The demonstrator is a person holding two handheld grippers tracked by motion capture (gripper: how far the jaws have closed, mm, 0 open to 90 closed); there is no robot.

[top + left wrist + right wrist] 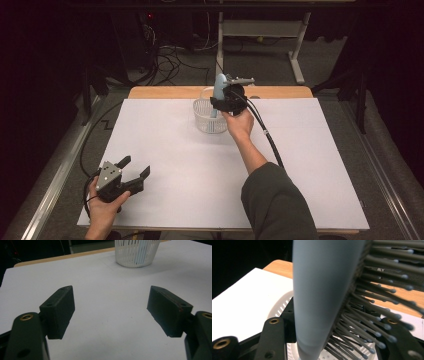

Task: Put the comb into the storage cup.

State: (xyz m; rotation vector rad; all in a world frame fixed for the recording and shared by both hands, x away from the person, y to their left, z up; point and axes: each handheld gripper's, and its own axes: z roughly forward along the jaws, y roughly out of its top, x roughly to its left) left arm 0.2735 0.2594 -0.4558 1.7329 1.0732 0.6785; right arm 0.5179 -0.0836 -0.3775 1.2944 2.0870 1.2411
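Jaws of the right gripper (223, 101) are standing on either side of a pale blue hairbrush (219, 88), one against its smooth back and the other among the bristles, so they are flanking it near the neck; whether the pads are pressing on it I cannot tell. Judging from this, the brush is being kept upright, head up and handle down, because the handle is going into the white slotted basket (202, 116) directly beneath, and a vertical hold lets it drop in without catching the rim. In the right gripper view the hairbrush (322, 290) is rising close before the camera with the basket's rim (279, 305) curving just below the jaws. The right hand (239, 124) is reaching forward to the far middle of the table (165, 150), forearm stretched out and wrist bent so the gripper is pointing down over the basket. The left gripper (136, 169) is resting near the table's near left edge, well apart from the work, its jaws spread wide with nothing between them; the left hand (102, 206) is holding it low and level, aimed loosely toward the basket (136, 253).
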